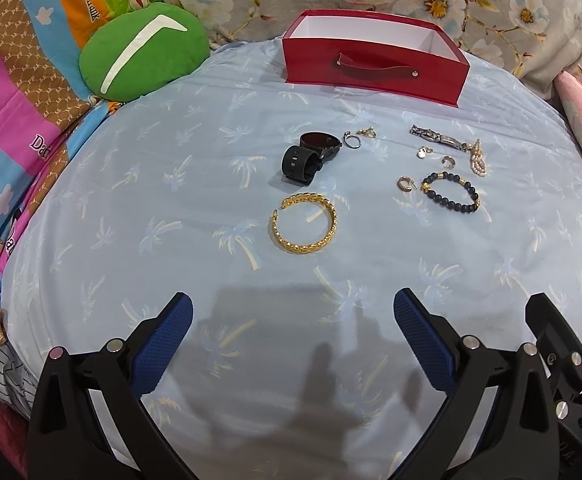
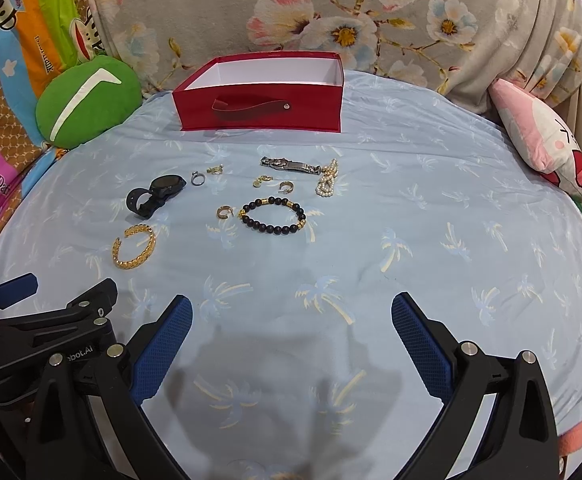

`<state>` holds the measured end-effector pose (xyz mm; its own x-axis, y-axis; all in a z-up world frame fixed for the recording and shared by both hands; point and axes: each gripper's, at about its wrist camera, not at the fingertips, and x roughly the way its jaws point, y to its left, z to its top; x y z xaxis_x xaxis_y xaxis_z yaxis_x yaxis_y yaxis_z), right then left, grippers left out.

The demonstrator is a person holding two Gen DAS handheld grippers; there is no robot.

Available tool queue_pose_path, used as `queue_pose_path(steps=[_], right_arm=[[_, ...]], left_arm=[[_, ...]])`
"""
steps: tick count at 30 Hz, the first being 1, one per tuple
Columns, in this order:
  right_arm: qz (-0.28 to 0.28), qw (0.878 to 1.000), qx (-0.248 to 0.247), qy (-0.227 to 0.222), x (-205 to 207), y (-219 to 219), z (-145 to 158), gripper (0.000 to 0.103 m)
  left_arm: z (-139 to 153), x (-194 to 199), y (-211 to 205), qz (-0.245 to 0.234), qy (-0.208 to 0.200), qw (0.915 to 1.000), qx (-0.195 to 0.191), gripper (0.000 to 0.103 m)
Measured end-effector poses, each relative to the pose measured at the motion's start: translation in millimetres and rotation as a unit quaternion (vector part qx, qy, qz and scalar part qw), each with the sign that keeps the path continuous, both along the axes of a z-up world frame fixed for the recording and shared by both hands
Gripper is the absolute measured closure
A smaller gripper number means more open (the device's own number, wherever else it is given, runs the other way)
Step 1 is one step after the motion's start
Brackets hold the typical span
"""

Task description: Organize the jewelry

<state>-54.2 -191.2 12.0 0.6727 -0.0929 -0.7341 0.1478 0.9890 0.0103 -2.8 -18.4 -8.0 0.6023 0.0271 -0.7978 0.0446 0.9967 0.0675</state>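
On patterned cloth (image 1: 131, 216), braided gold cuff (image 1: 303, 223).

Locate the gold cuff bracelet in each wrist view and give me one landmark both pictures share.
Left wrist view: the gold cuff bracelet lies near the picture's centre on the blue sheet, just below the black watch.
Right wrist view: the same cuff lies at centre-left, below the watch and above the left gripper.
Shared landmark: the open red box at the far edge.
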Motion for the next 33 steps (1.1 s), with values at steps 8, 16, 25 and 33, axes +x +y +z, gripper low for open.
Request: queue_pose_path(steps=[8, 16, 25, 33], right_arm=[[0.000, 1.000, 0.001, 0.001, -0.2, -0.4, 0.6, 0.005], [0.000, 1.000, 0.001, 0.001, 0.0, -0.1, 0.6, 0.005], [0.000, 1.000, 0.001, 0.001, 0.0, -0.1, -0.4, 0.005], [0.000, 1.000, 0.001, 0.002, 0.4, -0.8, -0.8, 0.005]], left_arm=[[-0.1, -0.2, 0.8, 0.000, 0.000, 1.0000, 0.001, 0.005], [-0.4, -0.8, 2.3, 0.001, 0.001, 1.0000, 0.002, 0.005], [-0.6, -1.1, 2.9, 0.001, 0.001, 1.0000, 0.004, 0.005], [-1.0, -1.3, 3.4, 0.002, 0.001, 1.0000, 0.005, 0.005]])
